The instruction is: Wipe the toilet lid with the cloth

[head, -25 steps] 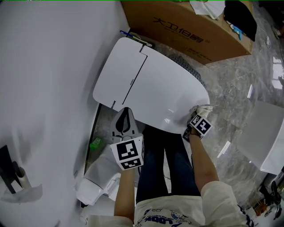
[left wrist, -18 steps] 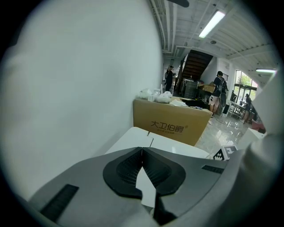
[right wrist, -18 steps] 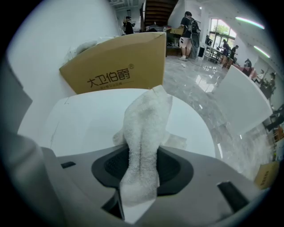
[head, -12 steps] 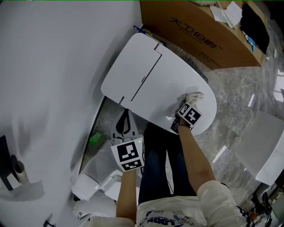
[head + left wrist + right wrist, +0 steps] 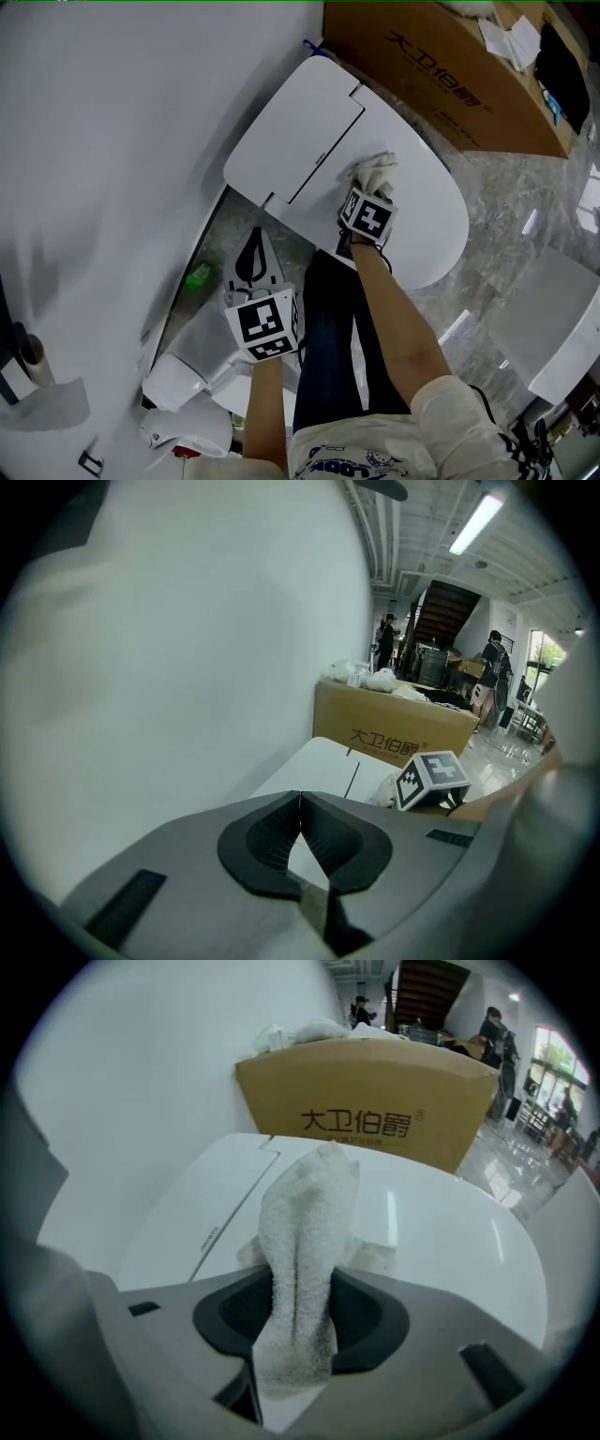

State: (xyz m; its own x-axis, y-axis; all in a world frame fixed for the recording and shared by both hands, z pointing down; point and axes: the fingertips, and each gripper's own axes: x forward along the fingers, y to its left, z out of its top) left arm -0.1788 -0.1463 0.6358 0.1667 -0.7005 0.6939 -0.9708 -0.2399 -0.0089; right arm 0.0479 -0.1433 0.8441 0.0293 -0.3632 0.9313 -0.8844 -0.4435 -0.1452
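The right tongs [image 5: 367,187] are clenched on the white cloth [image 5: 375,169], which stands up between the jaws and folds forward onto the toilet lid [image 5: 427,211]. In the right gripper view the cloth [image 5: 302,1241] fills the gap of the right tongs [image 5: 298,1330], its free end lying on the lid [image 5: 450,1232] just ahead of them.

To the left of these tongs runs the seam of the rear panel [image 5: 291,131]. To their right the bare lid stretches out to its rounded edge, with marble floor [image 5: 525,225] beyond. Past the lid's far edge stands a cardboard box [image 5: 441,75].

The left tongs [image 5: 260,246] are clenched on nothing, jaw tips touching, as the left gripper view shows [image 5: 300,803]. They hang off the lid, just short of its near edge, beside the white wall [image 5: 112,141].
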